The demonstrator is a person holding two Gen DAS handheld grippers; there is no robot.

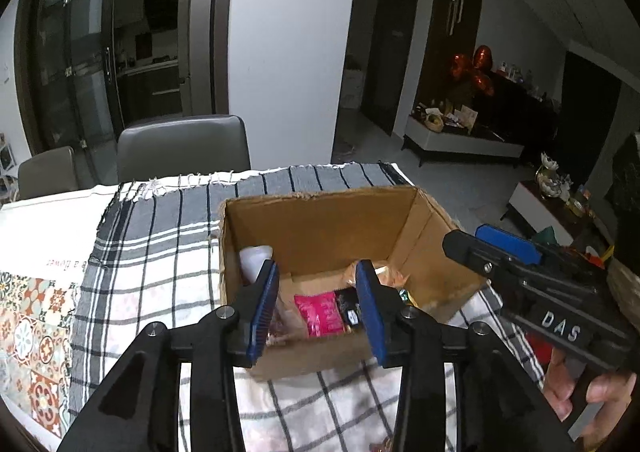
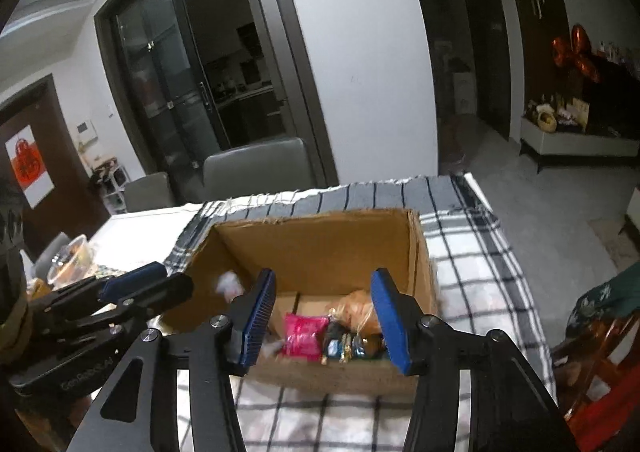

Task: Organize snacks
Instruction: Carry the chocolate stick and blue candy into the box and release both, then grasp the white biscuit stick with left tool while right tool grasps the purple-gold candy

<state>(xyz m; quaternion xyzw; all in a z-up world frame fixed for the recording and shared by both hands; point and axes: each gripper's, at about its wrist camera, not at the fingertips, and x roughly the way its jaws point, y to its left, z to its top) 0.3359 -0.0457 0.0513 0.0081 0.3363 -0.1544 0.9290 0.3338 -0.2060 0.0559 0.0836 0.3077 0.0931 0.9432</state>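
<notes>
Directly ahead of and below both grippers sits an open cardboard box (image 1: 320, 228) on a checked cloth (image 1: 160, 252) over the tabletop. The left gripper (image 1: 318, 308) has its blue-padded jaws partly apart with nothing between them, poised over the box's near edge. The right gripper (image 2: 324, 318) is likewise partly open and empty, just beside the left one. Beyond the fingertips, on the box floor, lie a pink snack packet (image 2: 302, 334), several dark wrapped snacks (image 2: 344, 342), a clear bag (image 2: 358, 310) and a white item (image 1: 254, 258) in the far left corner.
</notes>
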